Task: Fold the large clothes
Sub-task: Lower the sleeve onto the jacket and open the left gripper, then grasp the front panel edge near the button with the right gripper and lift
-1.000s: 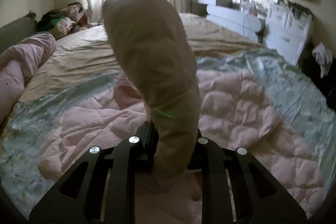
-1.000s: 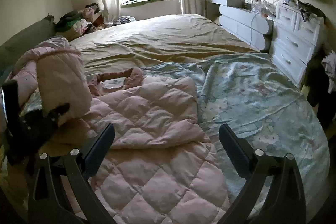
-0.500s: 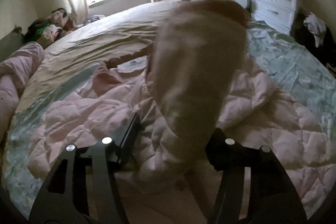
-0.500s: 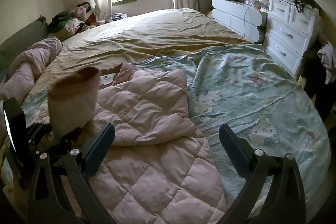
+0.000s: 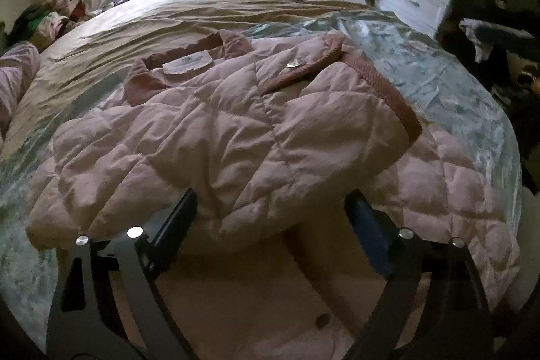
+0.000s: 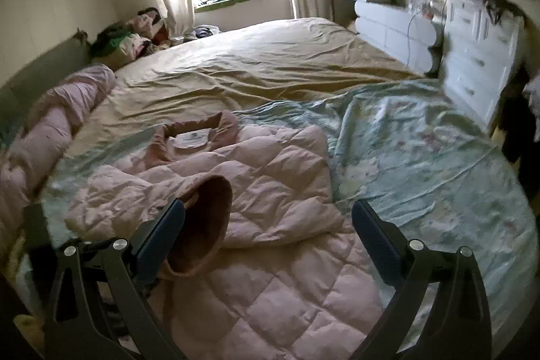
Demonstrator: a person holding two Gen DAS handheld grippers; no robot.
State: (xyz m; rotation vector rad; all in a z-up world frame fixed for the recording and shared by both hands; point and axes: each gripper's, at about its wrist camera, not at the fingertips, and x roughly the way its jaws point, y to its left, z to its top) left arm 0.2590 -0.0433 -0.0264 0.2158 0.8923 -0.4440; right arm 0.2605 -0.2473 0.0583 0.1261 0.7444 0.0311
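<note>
From your left wrist view, your left gripper [image 5: 270, 218] has just been opening and now stands wide over the pink quilted jacket [image 5: 236, 130], whose sleeve lies folded across the body with its ribbed cuff [image 5: 381, 90] toward the right edge; I judge the sleeve fold is laid, so next comes a grasp on the hem nearest you. From your right wrist view, your right gripper [image 6: 268, 221] hangs wide and empty above the jacket, the cuff's opening just beside its left finger, and the bed [image 6: 270, 63] beyond the collar [image 6: 195, 127] gives free room.

jacket hem [image 6: 270, 326] cut off (bottom edge)
</note>
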